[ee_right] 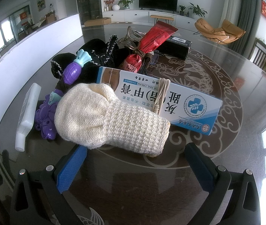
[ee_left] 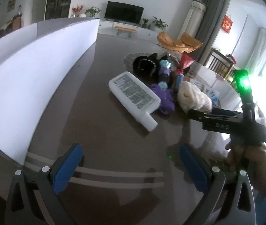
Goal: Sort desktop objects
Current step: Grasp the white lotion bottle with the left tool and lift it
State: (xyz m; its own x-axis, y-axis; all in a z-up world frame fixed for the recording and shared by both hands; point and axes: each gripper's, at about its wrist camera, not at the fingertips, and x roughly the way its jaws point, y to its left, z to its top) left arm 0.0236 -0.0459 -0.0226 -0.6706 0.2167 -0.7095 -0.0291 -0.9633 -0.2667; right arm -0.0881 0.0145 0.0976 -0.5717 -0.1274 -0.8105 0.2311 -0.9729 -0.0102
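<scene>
A pile of objects lies on the dark glass table point(ee_right: 227, 86). In the right wrist view a cream knitted mitten point(ee_right: 110, 120) lies nearest, partly over a blue-and-white nail cream box point(ee_right: 180, 103). Behind are a purple toy point(ee_right: 72, 73), black fabric point(ee_right: 99, 52), a red snack packet point(ee_right: 151, 37) and a black box point(ee_right: 176, 46). A white bottle point(ee_right: 27, 108) lies at the left. My right gripper point(ee_right: 134, 166) is open, just short of the mitten. My left gripper point(ee_left: 131, 165) is open over bare table, well short of the white bottle point(ee_left: 133, 95) and mitten point(ee_left: 193, 97).
A white board wall point(ee_left: 29, 75) runs along the table's left side. The right gripper's black body point(ee_left: 232, 123) and a hand point(ee_left: 251, 159) show at the right of the left wrist view. An orange chair point(ee_right: 219, 31) and TV stand point(ee_right: 151, 15) are beyond the table.
</scene>
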